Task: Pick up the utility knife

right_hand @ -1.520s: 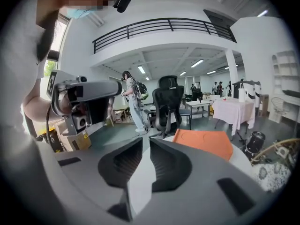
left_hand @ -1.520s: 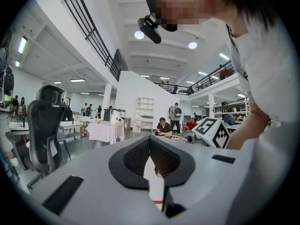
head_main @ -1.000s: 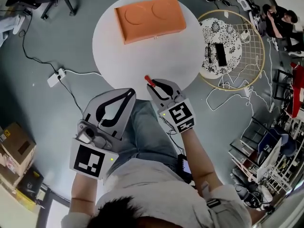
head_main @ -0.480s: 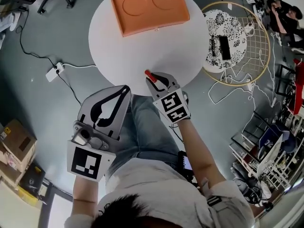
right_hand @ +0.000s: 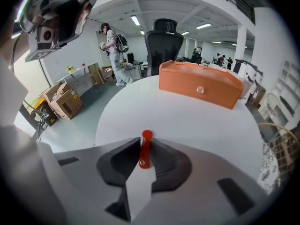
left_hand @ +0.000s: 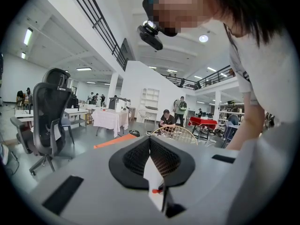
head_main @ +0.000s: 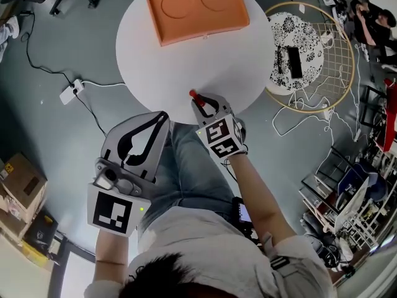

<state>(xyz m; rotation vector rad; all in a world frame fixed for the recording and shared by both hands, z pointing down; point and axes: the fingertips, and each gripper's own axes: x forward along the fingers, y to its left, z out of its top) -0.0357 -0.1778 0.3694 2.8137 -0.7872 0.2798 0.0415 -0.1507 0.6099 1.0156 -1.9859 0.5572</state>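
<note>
- Sticking out forward from between the fingers of the right gripper, a slim red utility knife is pinched along its length. Its rounded red end pokes just past the fingertips.
- In the right gripper view the knife stands in the narrow slot between the two dark fingers, which press on it from either side. The right gripper is clamped on it.
- The knife is over the near rim of a round white table (whether it touches the tabletop cannot be told).
- At the far side of that table, well apart from the knife, lies an orange rectangular box with two shallow round recesses in its top.
- The left gripper is held off the table, above the person's lap. Its jaws meet at the tips with nothing between them, as the left gripper view confirms.
- Right of the table a round wire basket sits on the grey floor, and a white power strip lies to the left.
</note>
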